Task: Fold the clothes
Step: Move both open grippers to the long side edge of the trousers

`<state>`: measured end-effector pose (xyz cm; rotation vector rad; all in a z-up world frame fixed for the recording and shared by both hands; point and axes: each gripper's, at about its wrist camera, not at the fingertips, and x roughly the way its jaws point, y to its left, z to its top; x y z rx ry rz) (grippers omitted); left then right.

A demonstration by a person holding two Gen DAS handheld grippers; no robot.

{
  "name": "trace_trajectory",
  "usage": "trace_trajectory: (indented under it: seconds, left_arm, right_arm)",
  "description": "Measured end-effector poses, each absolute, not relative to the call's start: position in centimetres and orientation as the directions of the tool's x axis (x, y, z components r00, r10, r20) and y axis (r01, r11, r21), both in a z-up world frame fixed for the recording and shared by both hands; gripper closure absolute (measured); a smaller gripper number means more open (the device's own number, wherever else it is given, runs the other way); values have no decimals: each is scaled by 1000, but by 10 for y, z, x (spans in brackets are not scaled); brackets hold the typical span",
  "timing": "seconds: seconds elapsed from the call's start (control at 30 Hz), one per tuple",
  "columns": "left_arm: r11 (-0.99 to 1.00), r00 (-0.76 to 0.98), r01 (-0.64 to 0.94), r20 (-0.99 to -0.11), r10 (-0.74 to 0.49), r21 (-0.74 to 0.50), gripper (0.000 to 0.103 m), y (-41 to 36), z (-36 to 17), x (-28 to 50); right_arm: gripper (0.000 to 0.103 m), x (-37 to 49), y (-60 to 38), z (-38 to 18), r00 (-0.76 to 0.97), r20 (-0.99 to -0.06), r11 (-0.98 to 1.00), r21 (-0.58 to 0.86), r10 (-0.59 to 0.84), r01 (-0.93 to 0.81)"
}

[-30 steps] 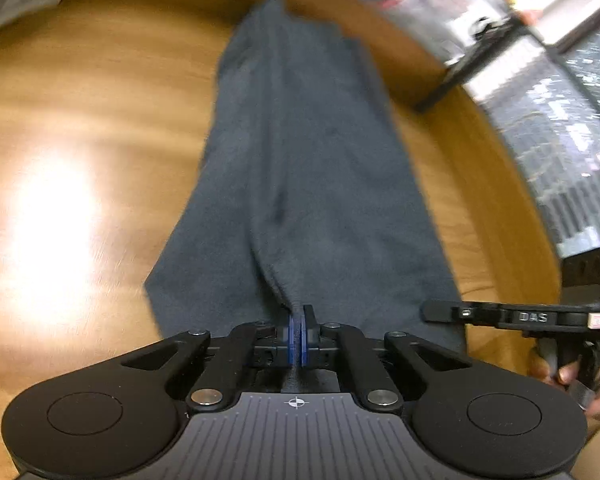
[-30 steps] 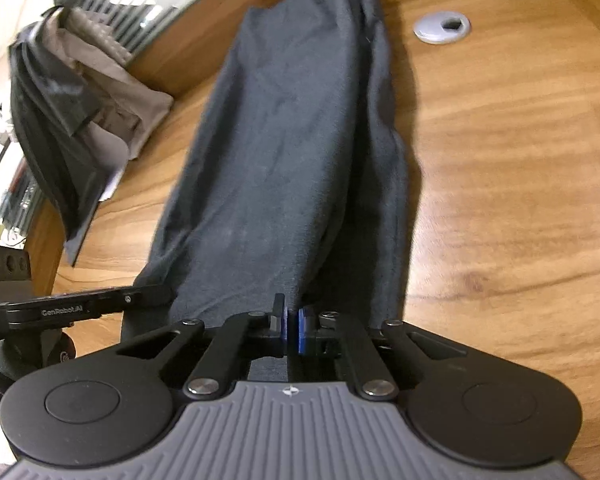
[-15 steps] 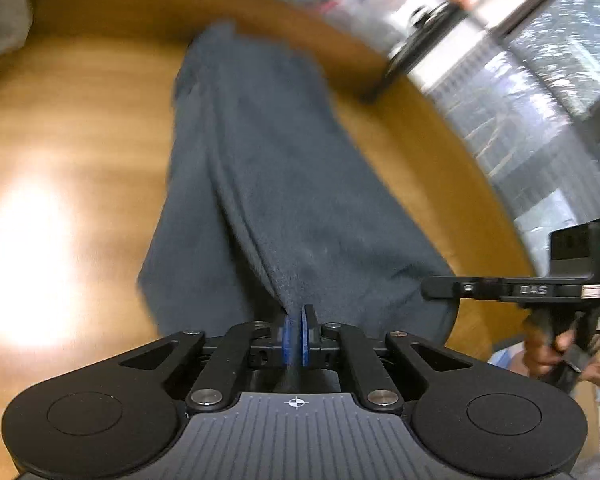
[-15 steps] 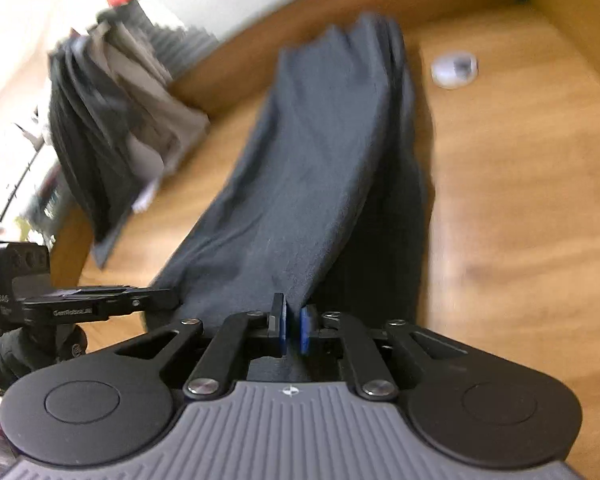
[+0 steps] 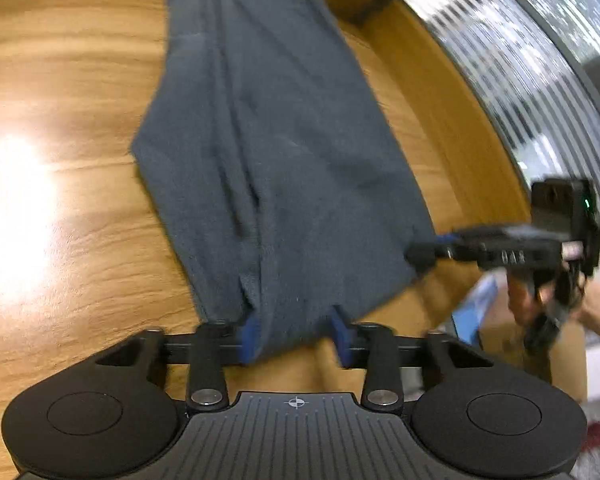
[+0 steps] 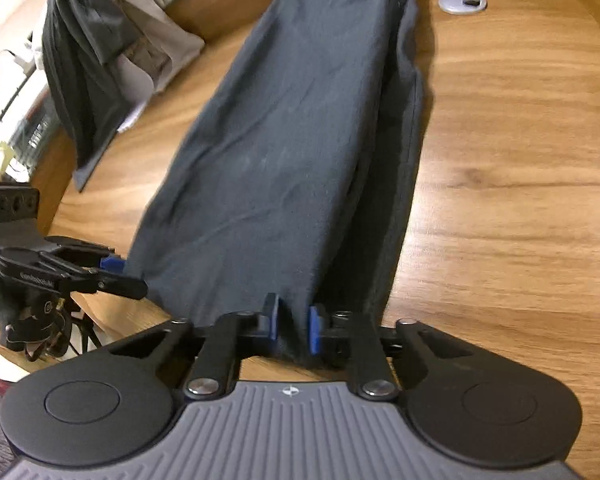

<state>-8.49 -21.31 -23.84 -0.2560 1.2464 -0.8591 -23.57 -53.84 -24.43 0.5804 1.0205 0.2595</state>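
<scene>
A dark grey garment (image 5: 284, 140), folded into a long strip, lies flat on the wooden table (image 5: 60, 80) and runs away from both grippers. My left gripper (image 5: 294, 332) is at its near left corner; the jaws are opening, and the cloth's edge lies loose between the blue pads. My right gripper (image 6: 292, 326) is at the near right corner of the garment (image 6: 300, 140), jaws slightly parted, with a fold of cloth between them that is not pinched. Each view shows the other gripper at the opposite corner: the right gripper (image 5: 423, 254) and the left gripper (image 6: 116, 270).
A heap of grey and beige clothes (image 6: 100, 48) sits at the table's far left edge. A grey cable grommet (image 6: 461, 3) is set into the table (image 6: 519, 160) at the far right. The table's raised rim (image 5: 451, 92) curves behind the garment. A person's hand (image 5: 539, 300) holds the right gripper.
Both grippers were shut on the garment's near edge and have parted their jaws, the left one widest in the last half second. The near edge has come down onto the table.
</scene>
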Motion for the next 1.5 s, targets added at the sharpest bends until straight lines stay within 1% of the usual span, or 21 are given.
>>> trace_trajectory:
  seconds: [0.03, 0.07, 0.13, 0.23, 0.27, 0.33, 0.4, 0.53, 0.63, 0.67, 0.83, 0.93, 0.97, 1.03, 1.23, 1.27, 1.3, 1.33, 1.4, 1.5]
  left_arm:
    - [656, 60, 425, -704, -708, -623, 81, -209, -234, -84]
    - [647, 61, 421, -692, -719, -635, 82, -204, -230, -83]
    - [657, 54, 423, -706, -706, -624, 82, -199, -228, -84]
    - [716, 63, 434, -775, -629, -547, 82, -199, -239, -86]
    - [743, 81, 440, -802, -592, -504, 81, -198, -241, -89]
    - [770, 133, 466, -825, -548, -436, 80, -196, -234, -98]
    - [773, 193, 488, -813, -549, -406, 80, -193, -216, -106]
    - [781, 301, 472, -758, -579, -409, 80, -197, -188, -109]
    - [784, 344, 482, -739, -580, -392, 80, -216, -191, -100]
    - [787, 350, 488, -742, -572, -377, 80, -226, -196, -96]
    - [811, 375, 498, -767, -521, -307, 80, -267, -224, -76]
    - [825, 379, 511, -799, -467, -240, 80, -273, -234, -70]
    - [823, 378, 524, -805, -457, -220, 80, -274, -236, -70]
    - [813, 382, 549, -807, -449, -192, 80, -273, -234, -73]
    - [816, 379, 543, -810, -447, -196, 80, -261, -233, -75]
    - [817, 375, 542, -813, -445, -197, 80, -259, -231, -76]
    - [817, 371, 542, -816, -443, -198, 77, -257, -229, -78]
    - [814, 368, 548, -819, -441, -192, 68, -254, -225, -81]
    - [802, 366, 571, -819, -442, -177, 60, -250, -218, -88]
    - [764, 373, 631, -812, -449, -133, 59, -247, -207, -105]
  right_arm:
    - [92, -239, -541, -240, 526, -712, 815, 576, 465, 59]
    - [93, -242, -543, -236, 541, -701, 811, 582, 465, 57]
    - [93, -247, -543, -234, 537, -718, 829, 555, 442, 61]
    - [92, -254, -542, -240, 504, -768, 864, 497, 395, 81]
    - [89, -257, -542, -241, 495, -783, 875, 476, 377, 87]
    - [89, -262, -541, -235, 498, -800, 898, 431, 336, 86]
    - [88, -269, -538, -221, 538, -788, 916, 395, 300, 68]
    - [86, -267, -531, -193, 623, -736, 935, 355, 264, 22]
    - [78, -249, -521, -185, 647, -716, 942, 335, 262, -11]
    - [75, -241, -517, -187, 646, -716, 945, 327, 263, -21]
    - [75, -195, -498, -205, 622, -741, 961, 267, 252, -71]
    - [74, -179, -495, -218, 605, -753, 962, 259, 260, -91]
    - [71, -175, -494, -223, 590, -764, 963, 250, 260, -102]
    - [70, -172, -494, -231, 571, -782, 968, 219, 249, -123]
    - [70, -185, -505, -238, 566, -780, 962, 190, 269, -195]
    - [70, -186, -505, -237, 558, -786, 962, 179, 267, -209]
    - [70, -188, -504, -234, 550, -794, 962, 158, 258, -222]
    - [70, -191, -503, -231, 542, -804, 962, 133, 244, -237]
    - [68, -198, -499, -222, 543, -807, 957, 87, 230, -276]
    - [62, -213, -490, -208, 550, -796, 933, 51, 253, -355]
